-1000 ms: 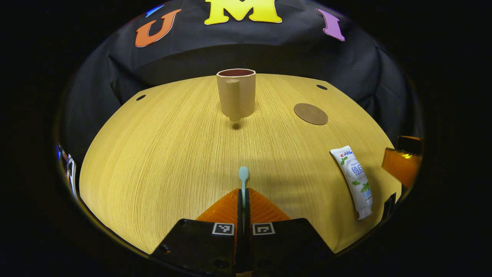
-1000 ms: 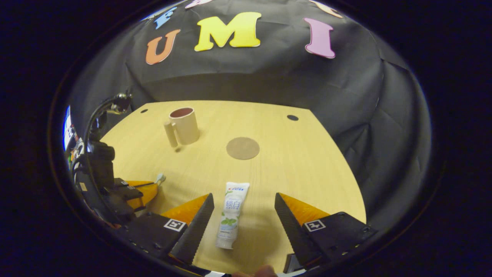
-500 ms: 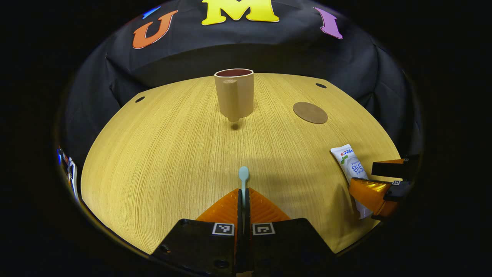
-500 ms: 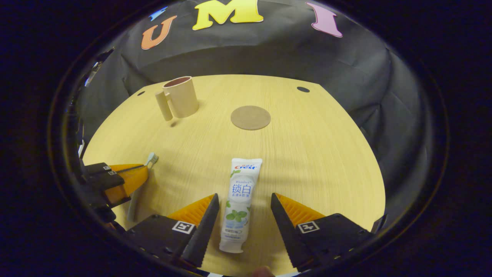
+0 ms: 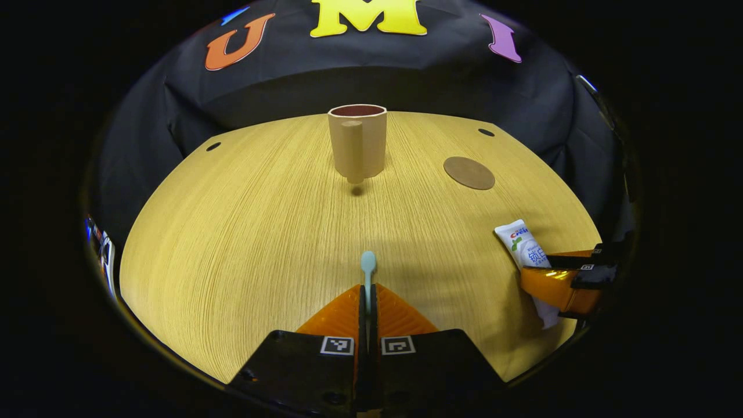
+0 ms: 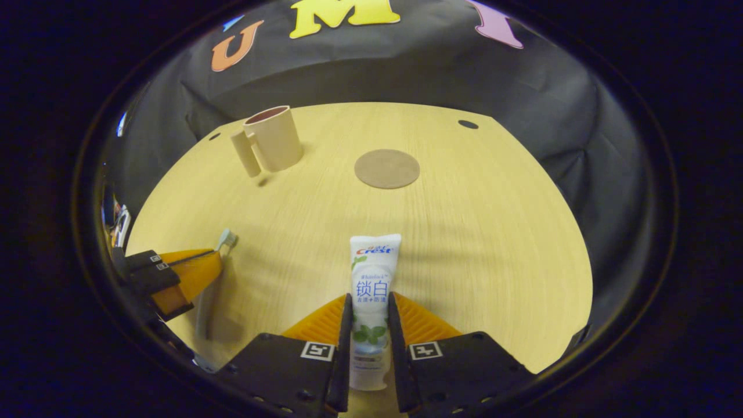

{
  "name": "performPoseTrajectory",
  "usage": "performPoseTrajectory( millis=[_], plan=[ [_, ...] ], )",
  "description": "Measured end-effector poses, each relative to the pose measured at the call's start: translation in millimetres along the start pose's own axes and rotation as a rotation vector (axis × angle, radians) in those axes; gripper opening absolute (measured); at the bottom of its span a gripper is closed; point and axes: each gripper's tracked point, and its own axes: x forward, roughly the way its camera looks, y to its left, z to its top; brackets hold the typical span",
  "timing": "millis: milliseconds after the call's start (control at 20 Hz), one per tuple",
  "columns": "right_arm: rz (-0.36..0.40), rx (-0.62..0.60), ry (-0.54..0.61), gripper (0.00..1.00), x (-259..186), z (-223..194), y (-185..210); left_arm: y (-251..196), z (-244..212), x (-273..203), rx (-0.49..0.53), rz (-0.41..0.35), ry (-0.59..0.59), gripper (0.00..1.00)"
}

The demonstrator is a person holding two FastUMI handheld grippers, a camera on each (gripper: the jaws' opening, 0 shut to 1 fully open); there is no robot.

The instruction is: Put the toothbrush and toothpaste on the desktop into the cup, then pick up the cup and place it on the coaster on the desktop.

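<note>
Toothpaste point(image 6: 371, 278), a flat soft tube, is pinched by the right tool point(image 6: 369, 325); left tool point(image 5: 367, 307) clamps the slim toothbrush point(image 5: 368, 267).

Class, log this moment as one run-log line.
left gripper: shut on pale blue toothbrush | right gripper: shut on white toothpaste tube | beige cup: empty

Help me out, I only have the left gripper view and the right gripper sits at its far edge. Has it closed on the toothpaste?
Observer: Yes. In the right gripper view both fingers of the right gripper press the sides of the toothpaste.
Operator: Which part of the tube?
Observer: The lower half; the cap end points back between the fingers and the flat end points at the coaster.
Operator: Is the cup's handle toward that side?
Observer: From there the cup shows its handle on its left.
</note>
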Motion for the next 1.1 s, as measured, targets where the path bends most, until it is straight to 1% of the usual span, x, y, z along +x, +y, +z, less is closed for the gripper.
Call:
performPoseTrajectory(
  millis=[50, 100, 150, 200, 300, 450, 600, 750, 900, 1100],
  plan=[
    [0.005, -0.006, 0.006, 0.25, -0.5, -0.8, 0.9, -1.4, 2.4, -2.5, -0.002, 0.0, -0.011, 0.03],
    [0.004, -0.007, -0.002, 0.25, -1.5, 2.2, 0.5, -1.3, 7.3, -4.8, -0.006, -0.002, -0.023, 0.03],
    [0.008, -0.009, 0.0, 0.18, -2.5, 0.8, 1.0, 0.2, 12.3, -5.4, -0.008, -0.001, -0.035, 0.03],
    [0.008, -0.009, 0.0, 0.17, -4.5, 1.9, 1.1, 0.8, 18.1, -6.2, -0.01, 0.0, -0.047, 0.03],
    [0.016, -0.008, -0.01, 0.09, -9.8, 4.8, 0.8, 1.7, 31.0, -8.0, -0.012, 0.0, -0.076, 0.03],
    [0.02, -0.016, -0.042, 0.09, -22.7, 12.7, -0.1, 6.3, 54.9, -14.2, -0.022, 0.004, -0.133, 0.03],
    [0.028, -0.024, -0.102, 0.09, -43.6, 30.2, -1.0, 11.6, 87.2, -24.0, -0.035, 0.01, -0.21, 0.03],
    [0.054, -0.019, -0.154, 0.09, -68.7, 47.8, 3.4, 18.4, 123.7, -32.2, -0.031, 0.023, -0.294, 0.03],
    [0.055, -0.021, -0.206, 0.09, -91.2, 67.6, 2.2, 22.4, 166.3, -38.5, -0.041, 0.019, -0.387, 0.03],
    [0.03, -0.011, -0.265, 0.08, -109.6, 92.4, -7.1, 27.5, 238.4, -41.7, -0.075, 0.004, -0.554, 0.03]
  ],
)
